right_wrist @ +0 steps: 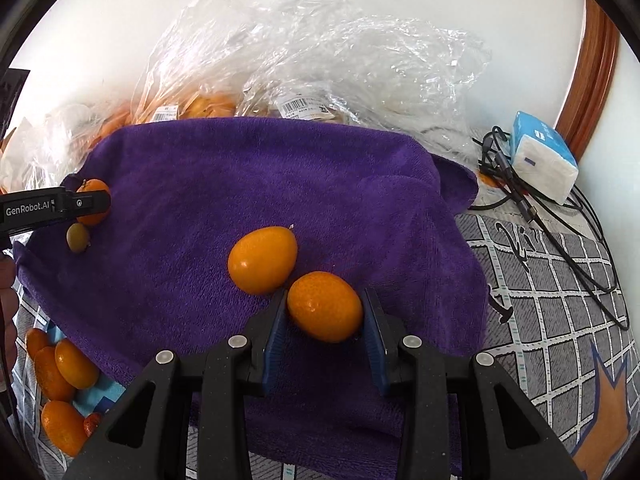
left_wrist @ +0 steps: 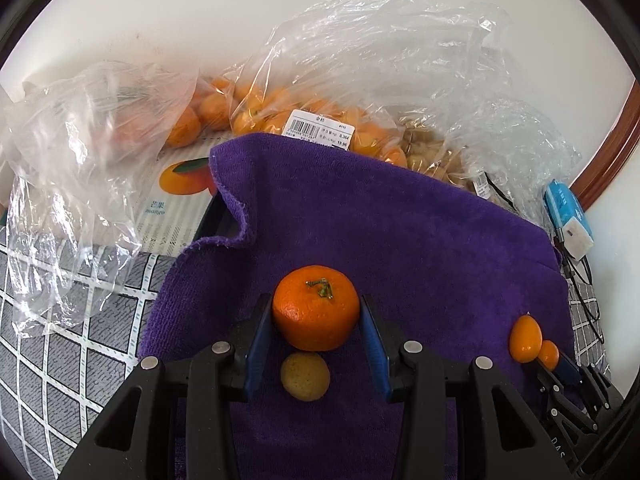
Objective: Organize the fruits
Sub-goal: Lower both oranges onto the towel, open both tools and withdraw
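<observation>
A purple towel (left_wrist: 400, 232) covers the work area. In the left wrist view my left gripper (left_wrist: 316, 320) is shut on a stemmed mandarin (left_wrist: 316, 308); a small tan round fruit (left_wrist: 305, 376) lies just below it on the towel. In the right wrist view my right gripper (right_wrist: 325, 316) is shut on a kumquat (right_wrist: 325, 306), and a second kumquat (right_wrist: 262, 260) lies touching it on the towel. The left gripper's finger (right_wrist: 56, 206) shows at the left edge with the mandarin (right_wrist: 93, 202) and the tan fruit (right_wrist: 77, 237). Both kumquats (left_wrist: 525, 339) show at the right of the left wrist view.
Clear plastic bags (left_wrist: 320, 92) of oranges and other fruit lie behind the towel against the wall. A mango box (left_wrist: 176, 196) sits at left. A tissue pack (right_wrist: 540, 156) and black cables (right_wrist: 560, 232) lie at right. Several loose kumquats (right_wrist: 60, 376) lie at the lower left.
</observation>
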A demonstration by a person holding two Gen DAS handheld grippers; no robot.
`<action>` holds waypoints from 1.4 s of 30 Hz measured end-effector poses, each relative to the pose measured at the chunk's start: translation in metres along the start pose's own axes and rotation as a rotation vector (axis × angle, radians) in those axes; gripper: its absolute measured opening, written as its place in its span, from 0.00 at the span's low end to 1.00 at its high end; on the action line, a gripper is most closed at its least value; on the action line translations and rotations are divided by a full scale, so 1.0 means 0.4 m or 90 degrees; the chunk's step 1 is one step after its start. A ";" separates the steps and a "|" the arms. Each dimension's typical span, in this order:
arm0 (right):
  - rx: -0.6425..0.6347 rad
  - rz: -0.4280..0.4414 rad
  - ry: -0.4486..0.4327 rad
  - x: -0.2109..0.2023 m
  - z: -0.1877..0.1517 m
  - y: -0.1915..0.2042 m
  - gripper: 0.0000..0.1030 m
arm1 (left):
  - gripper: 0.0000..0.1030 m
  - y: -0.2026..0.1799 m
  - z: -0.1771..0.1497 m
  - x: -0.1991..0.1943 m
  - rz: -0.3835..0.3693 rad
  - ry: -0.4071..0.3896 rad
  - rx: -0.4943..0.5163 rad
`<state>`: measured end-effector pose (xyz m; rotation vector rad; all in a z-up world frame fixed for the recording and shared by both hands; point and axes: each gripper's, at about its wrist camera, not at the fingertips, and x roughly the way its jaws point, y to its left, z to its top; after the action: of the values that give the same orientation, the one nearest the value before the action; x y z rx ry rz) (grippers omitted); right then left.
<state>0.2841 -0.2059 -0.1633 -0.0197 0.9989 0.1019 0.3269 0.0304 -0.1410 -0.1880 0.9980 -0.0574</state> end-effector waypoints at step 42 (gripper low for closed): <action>0.055 0.033 -0.097 -0.397 -0.208 0.063 0.68 | 0.56 0.131 -0.353 -0.459 -0.004 -0.114 -0.025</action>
<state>0.1266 -0.1983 -0.0742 0.0921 0.8505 0.1066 0.1069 0.0879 -0.0727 -0.2277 0.8206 -0.0264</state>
